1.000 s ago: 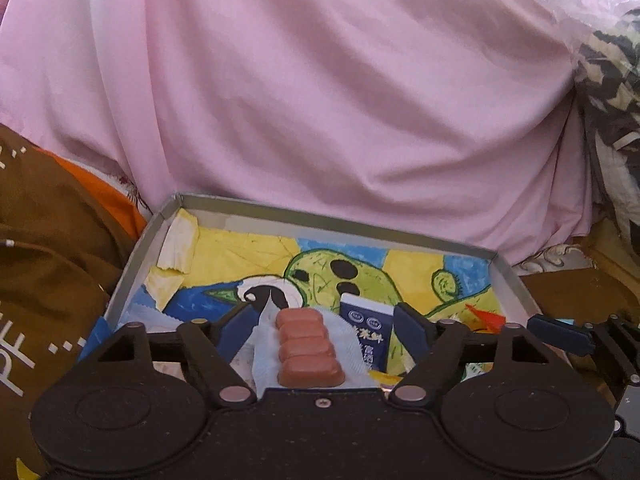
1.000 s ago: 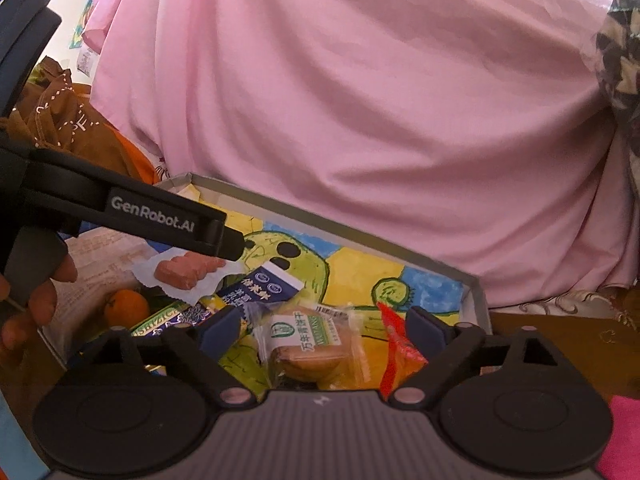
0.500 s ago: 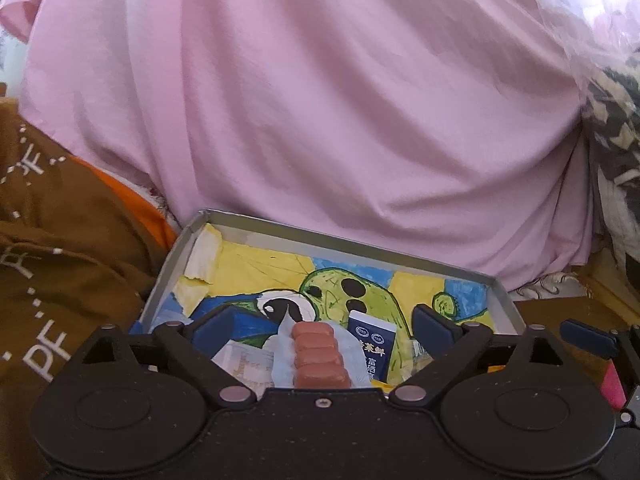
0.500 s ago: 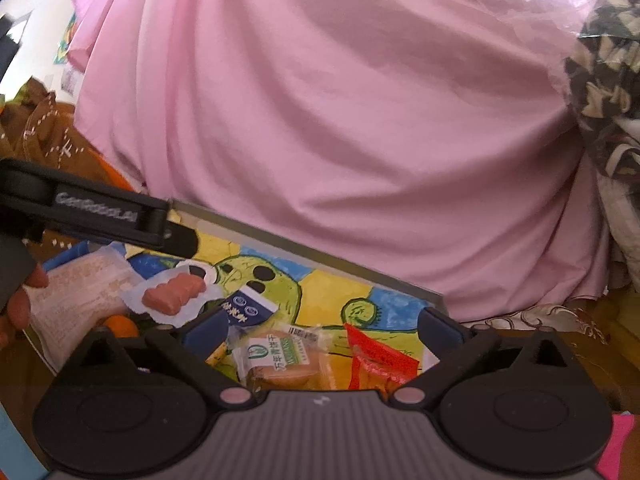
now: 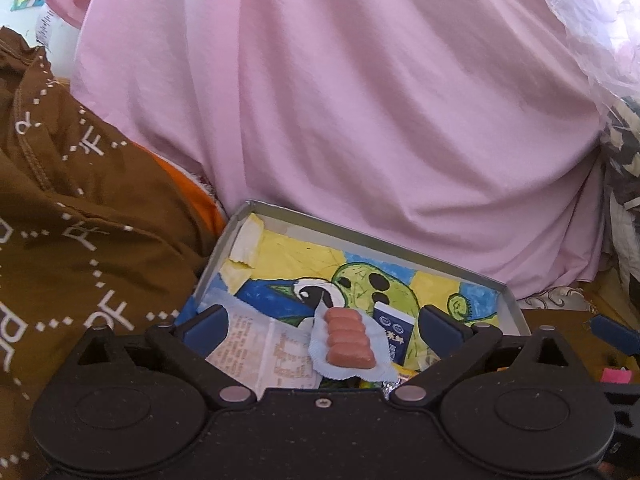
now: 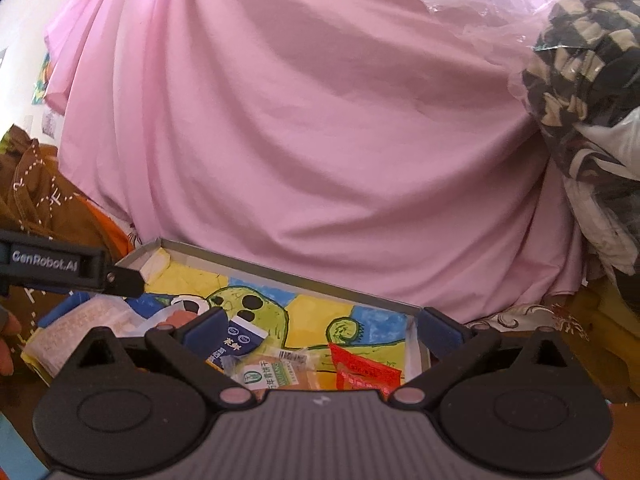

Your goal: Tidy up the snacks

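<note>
In the left wrist view, our left claw (image 5: 320,326) stands wide and holds nothing. Just ahead of it, between the fingers, a sausage pack (image 5: 349,343) lies in the tray (image 5: 360,236), resting partly on a pale printed packet (image 5: 264,354) and just beside a blue pouch (image 5: 394,330). We judge the pack light, its thin crinkled wrapper slippery and its edges floppy, so the firmer row of sausages in the middle is the place to pinch, across the short side.

In the right wrist view, our right claw (image 6: 320,328) is also wide and empty, hanging over the near right part of the tray (image 6: 280,270). Below it lie a clear-wrapped biscuit (image 6: 280,376), a red sachet (image 6: 366,370) and the blue pouch (image 6: 236,340), overlapping one another. The biscuit looks brittle, so we would grip it gently across its flat body; the sachet is soft and best taken by its sealed edge. The left claw's finger reaches in from the left.
</note>
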The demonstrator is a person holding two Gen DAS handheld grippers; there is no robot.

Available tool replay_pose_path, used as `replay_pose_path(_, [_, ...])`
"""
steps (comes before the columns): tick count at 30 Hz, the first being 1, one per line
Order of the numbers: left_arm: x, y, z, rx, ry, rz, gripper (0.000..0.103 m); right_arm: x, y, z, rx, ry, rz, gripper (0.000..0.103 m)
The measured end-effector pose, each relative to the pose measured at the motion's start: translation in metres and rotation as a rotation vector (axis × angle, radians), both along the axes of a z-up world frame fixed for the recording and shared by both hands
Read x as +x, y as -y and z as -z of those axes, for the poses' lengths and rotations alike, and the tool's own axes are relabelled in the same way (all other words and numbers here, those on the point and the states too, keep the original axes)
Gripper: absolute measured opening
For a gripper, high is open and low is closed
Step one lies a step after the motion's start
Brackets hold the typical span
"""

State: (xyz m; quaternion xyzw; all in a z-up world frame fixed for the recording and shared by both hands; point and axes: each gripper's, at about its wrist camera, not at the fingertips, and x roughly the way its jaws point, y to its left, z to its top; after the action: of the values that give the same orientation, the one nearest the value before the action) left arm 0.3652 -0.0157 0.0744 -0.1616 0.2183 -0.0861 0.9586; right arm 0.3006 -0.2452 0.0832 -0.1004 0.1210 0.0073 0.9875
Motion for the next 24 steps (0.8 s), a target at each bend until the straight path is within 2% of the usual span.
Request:
replay_pose_path(18, [-0.05, -0.007, -0.002, 0.03, -0.015, -0.026, 0.102, -0.041, -0.001, -0.017, 0.047, 0.011, 0.023, 0.103])
replay_pose_path(24, [-0.071, -0.008, -0.006, 0.034, 0.011, -0.05, 0.102, -0.057, -0.002, -0.019, 0.066, 0.011, 0.041, 0.103])
